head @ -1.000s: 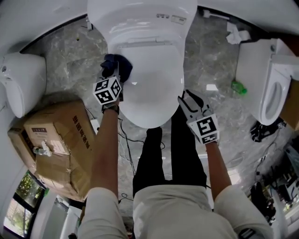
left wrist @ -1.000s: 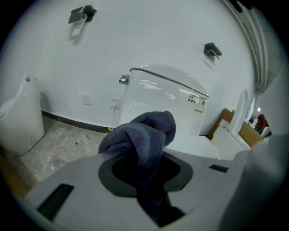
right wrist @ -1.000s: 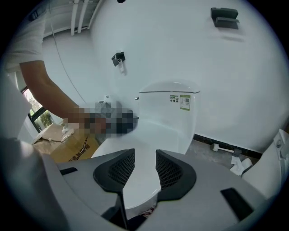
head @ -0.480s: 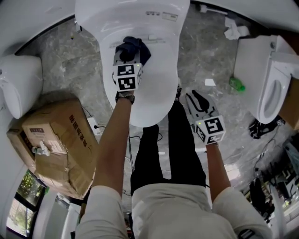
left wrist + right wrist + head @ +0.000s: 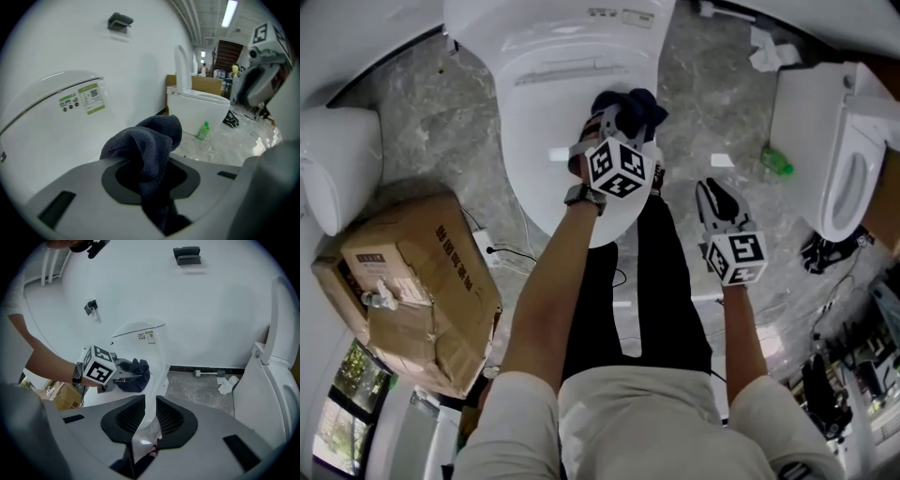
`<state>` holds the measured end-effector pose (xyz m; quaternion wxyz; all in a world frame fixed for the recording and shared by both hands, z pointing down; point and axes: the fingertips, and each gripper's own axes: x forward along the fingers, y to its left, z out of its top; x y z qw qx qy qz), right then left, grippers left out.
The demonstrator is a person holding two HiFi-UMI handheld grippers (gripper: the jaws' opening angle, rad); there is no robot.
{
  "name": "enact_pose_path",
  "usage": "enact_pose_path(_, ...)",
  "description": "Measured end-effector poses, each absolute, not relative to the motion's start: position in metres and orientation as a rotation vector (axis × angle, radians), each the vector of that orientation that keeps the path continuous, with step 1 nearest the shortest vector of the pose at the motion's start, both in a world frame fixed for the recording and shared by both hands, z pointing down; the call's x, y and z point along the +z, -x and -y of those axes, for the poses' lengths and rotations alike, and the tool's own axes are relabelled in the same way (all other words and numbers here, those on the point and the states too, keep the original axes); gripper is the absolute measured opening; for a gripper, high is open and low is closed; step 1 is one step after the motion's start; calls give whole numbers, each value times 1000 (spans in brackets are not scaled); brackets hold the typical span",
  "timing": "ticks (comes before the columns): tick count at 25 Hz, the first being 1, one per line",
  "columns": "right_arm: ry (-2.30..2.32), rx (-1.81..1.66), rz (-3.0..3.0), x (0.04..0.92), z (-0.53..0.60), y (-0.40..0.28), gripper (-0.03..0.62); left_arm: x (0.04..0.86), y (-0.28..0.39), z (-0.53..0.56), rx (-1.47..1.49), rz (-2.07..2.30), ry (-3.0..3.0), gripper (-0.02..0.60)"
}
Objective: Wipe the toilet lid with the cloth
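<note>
Left gripper [image 5: 617, 131] is clamped on the dark blue cloth [image 5: 636, 105], its jaws pinched into the middle of the wad so that a thick fold bulges out beyond them. In the head view the cloth sits at the right-hand edge of the closed white toilet lid [image 5: 546, 122], in the far half of it, short of the hinge. Whether the fabric is pressing on the lid or only skimming it cannot be told.

What matters for the coming stroke is that nearly all of the lid lies to the left of the cloth and nearer the person. The lid's long axis runs from the far hinge to the rounded near tip. So the wipe, as I judge it, has to head back leftward across the width or down that axis toward the near tip; any further right and the cloth runs off the rim.

Only the left arm reaches over the lid. Right gripper [image 5: 712, 192] hangs off to the right above the grey floor [image 5: 712, 103], beside the lid's near right edge. Its jaws are narrow and closing, with nothing I can make out gripped between them
</note>
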<state>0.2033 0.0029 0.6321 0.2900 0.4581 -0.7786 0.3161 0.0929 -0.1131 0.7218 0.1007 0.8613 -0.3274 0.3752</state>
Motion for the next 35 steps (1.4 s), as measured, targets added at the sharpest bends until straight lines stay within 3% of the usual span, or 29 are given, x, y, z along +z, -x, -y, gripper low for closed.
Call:
enact_pose_path(10, -1308, 830, 2066, 629, -48, -179, 86, 730, -95, -11, 1225, 499, -2813, 87)
enact_pose_path(26, -1402, 880, 2038, 615, -101, -145, 84, 743, -42, -235, 1330, -438, -2935, 87)
enact_pose_path(30, -1393, 882, 2039, 614, -99, -151, 84, 749, -15, -249, 1367, -643, -2930, 87)
enact_pose_path(35, -1386, 874, 2028, 621, -90, -160, 84, 740, 1, -178, 1345, -412, -2943, 86)
